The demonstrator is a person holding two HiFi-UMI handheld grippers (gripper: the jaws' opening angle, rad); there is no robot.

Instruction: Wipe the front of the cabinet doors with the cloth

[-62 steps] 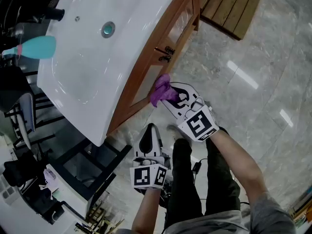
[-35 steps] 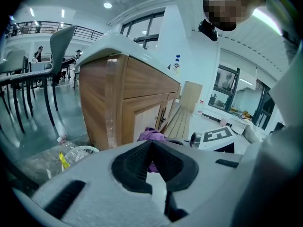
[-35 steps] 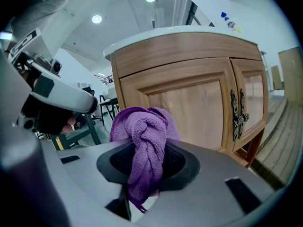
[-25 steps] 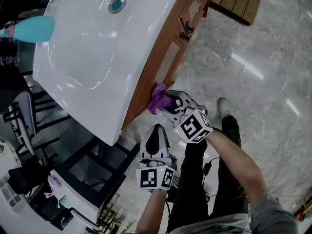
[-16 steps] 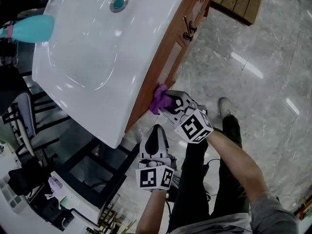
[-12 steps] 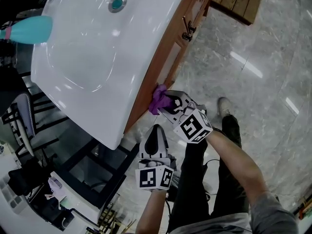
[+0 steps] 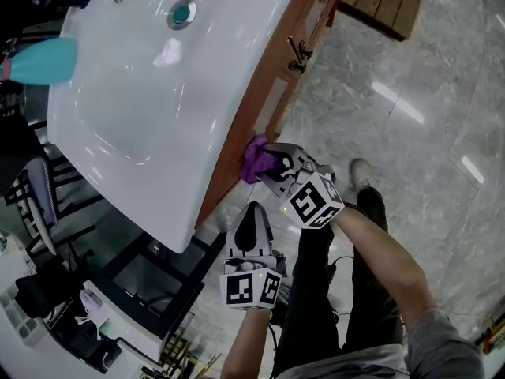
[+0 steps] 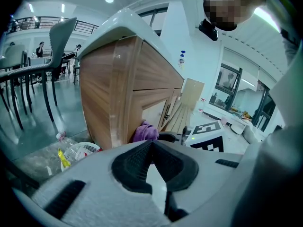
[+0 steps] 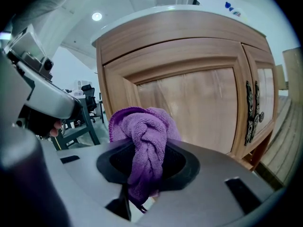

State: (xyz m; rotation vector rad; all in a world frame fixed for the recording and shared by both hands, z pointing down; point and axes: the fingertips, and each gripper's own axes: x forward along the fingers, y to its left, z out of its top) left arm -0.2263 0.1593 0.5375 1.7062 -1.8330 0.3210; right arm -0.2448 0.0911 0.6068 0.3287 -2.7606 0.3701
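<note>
My right gripper is shut on a bunched purple cloth and holds it against the wooden cabinet front, near its left end and below the white sink top. In the right gripper view the cloth bulges out of the jaws just before the left door panel; dark metal handles show at the right. My left gripper hangs lower, away from the cabinet, shut with nothing in it. The left gripper view shows its jaws closed, with the cloth by the cabinet corner.
A teal bottle stands at the sink's far left. A slatted wooden panel leans beyond the cabinet. A black frame shelf stands left of the cabinet. A white basket with plastic bottles sits on the floor. My shoe rests on marble.
Since 2.5 s ago the right gripper has carried the cloth along the cabinet front, away from the handles toward the left end. In the last half second it barely moved. The left gripper stayed put.
</note>
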